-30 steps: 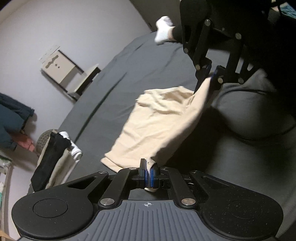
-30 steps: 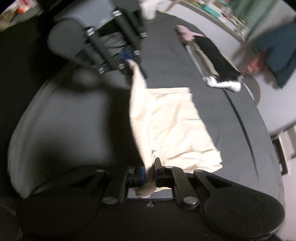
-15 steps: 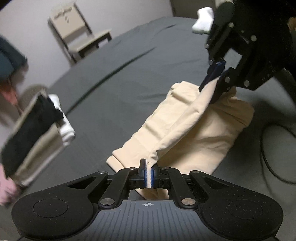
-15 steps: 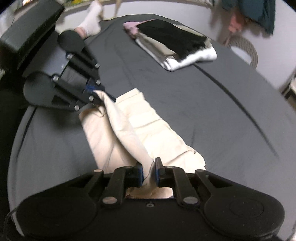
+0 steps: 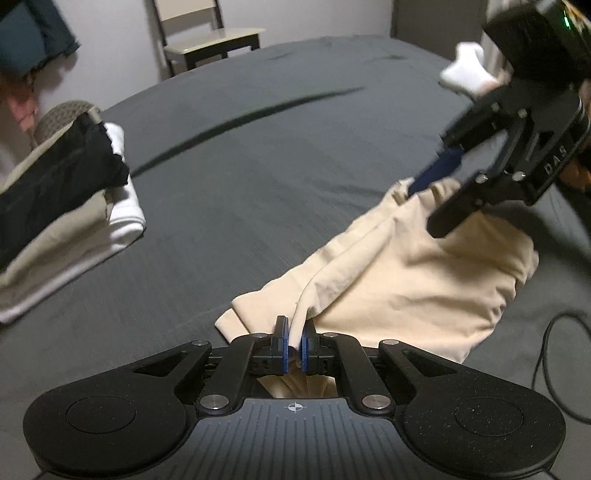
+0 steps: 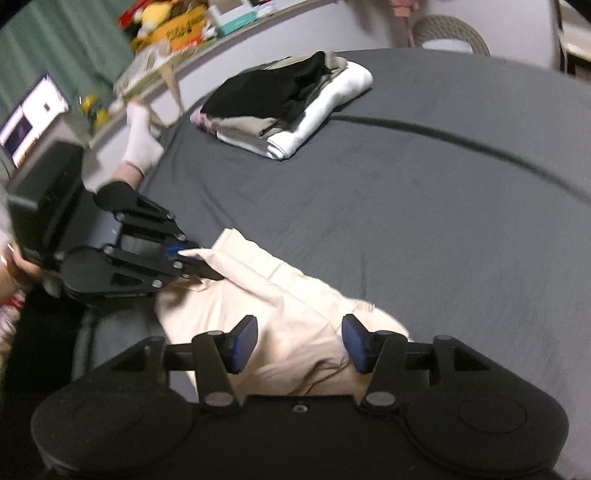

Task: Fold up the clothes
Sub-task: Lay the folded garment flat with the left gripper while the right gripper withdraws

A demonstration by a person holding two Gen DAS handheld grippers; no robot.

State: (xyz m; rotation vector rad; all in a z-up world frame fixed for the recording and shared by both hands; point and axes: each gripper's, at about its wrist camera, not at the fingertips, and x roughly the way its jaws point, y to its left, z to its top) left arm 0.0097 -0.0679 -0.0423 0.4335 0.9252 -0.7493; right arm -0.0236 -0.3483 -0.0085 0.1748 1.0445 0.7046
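A cream garment point(image 5: 406, 280) lies partly folded on the dark grey bed sheet point(image 5: 258, 166). My left gripper point(image 5: 293, 347) is shut on one corner of its folded-over edge, low over the bed. In the left wrist view my right gripper point(image 5: 432, 199) stands open over the garment's far corner. In the right wrist view the right gripper point(image 6: 299, 345) is open, its blue pads apart above the cream garment point(image 6: 295, 306), with nothing pinched. The left gripper point(image 6: 192, 258) shows there at the left, still clamped on the cloth.
A stack of folded clothes point(image 6: 291, 103), black, beige and white, sits further along the bed point(image 6: 424, 203); the stack point(image 5: 55, 206) is at the left. A person's white-socked foot point(image 5: 465, 70), a black cable point(image 5: 546, 354), a chair point(image 5: 210, 37) and a woven basket point(image 6: 450, 33) are around.
Both grippers carried the garment's edge across and down onto the bed. The right gripper has opened and let go of its corner. The left stays shut.
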